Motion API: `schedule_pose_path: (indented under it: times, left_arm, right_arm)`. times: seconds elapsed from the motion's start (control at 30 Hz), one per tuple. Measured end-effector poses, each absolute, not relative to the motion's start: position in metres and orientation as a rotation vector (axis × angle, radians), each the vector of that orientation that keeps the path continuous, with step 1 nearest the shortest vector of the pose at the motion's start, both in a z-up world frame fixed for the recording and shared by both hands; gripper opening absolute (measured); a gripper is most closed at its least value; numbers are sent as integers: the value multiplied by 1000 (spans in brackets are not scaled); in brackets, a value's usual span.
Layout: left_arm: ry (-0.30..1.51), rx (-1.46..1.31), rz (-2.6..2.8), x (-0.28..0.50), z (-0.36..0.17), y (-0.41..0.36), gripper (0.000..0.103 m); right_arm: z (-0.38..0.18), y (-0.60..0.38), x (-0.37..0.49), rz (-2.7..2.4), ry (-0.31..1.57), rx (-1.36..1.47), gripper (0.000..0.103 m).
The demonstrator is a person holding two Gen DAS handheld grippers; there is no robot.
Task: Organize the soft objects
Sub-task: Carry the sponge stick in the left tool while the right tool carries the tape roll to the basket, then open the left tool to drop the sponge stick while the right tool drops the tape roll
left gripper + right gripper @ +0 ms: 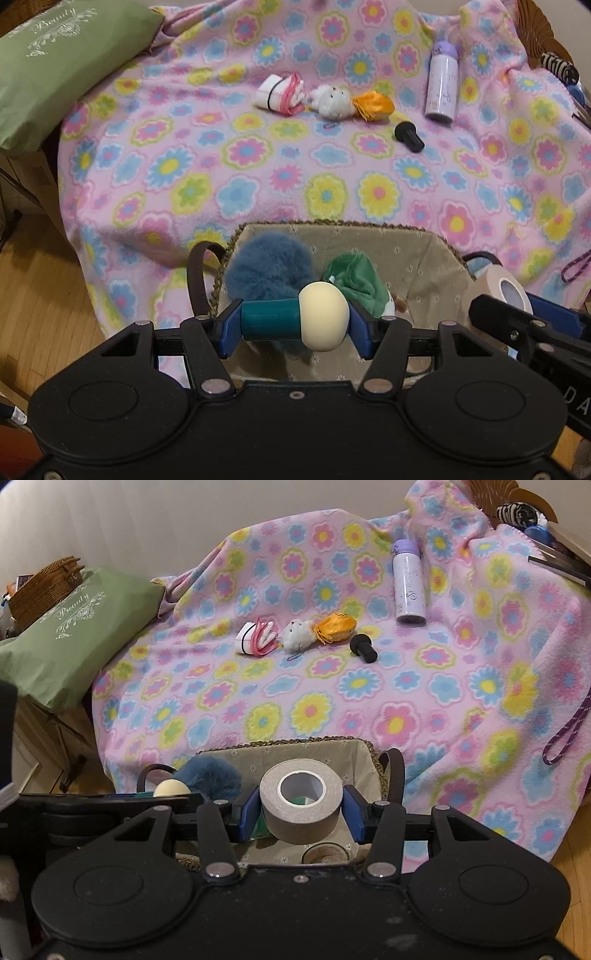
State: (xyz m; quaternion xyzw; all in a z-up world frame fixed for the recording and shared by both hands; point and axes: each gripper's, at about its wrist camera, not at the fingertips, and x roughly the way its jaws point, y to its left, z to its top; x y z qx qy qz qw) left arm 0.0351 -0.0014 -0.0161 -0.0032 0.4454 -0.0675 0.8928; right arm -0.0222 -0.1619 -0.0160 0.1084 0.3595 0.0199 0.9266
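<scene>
Left wrist view: left gripper [293, 325] is clamped endwise on a mushroom toy [295, 322], teal stem against one pad, cream cap against the other. Toy hangs over the basket [439, 258], just above a blue pompom [267, 267] and a green plush [354, 277] already inside.

Handling, toy (judgement): looks light and squashy; cap surface smooth, so may slip under a weak squeeze. Grip across stem and cap ends looks secure enough. Not fragile; a short drop into the basket should do no harm.

Right wrist view: right gripper [301, 808] holds a tape roll [301, 797] across its outer wall, hole facing up and toward the camera. Roll sits over the basket's lined interior, w/ a round ring-shaped item [325, 853] below it on the liner; what that is cannot be told.

Handling, roll (judgement): stiff core, moderate weight, matte cloth-like face, low slip risk. Pads on opposite sides of the wall is the right hold.

Still on the blanket [332, 709], well apart from both grippers:
- white pouch w/ pink straps [255, 637]
- white fluffy toy [297, 634], touching an orange pouch [336, 627]
- black knob [364, 648]
- purple bottle [408, 585], lying flat

Soft items: take at the bulk centre, firm squeeze. Bottle and knob look hard; prob. not for this basket.
</scene>
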Motion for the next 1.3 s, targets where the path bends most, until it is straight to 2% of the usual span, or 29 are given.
schedule_pose_path:
  times: [0.67,0.8,1.3]
  left_arm:
    - [938,18,-145,35,-18,-3,56]
    - [926,21,-145,34,-17,-4,65]
    - [928,26,-138,33,-18,-3,66]
  right_arm:
    - [-22,-170,-17,30,789,258,50]
    - [-21,-169,-17,30,783,256,49]
    - [-21,-172,-17,35,791,260,51]
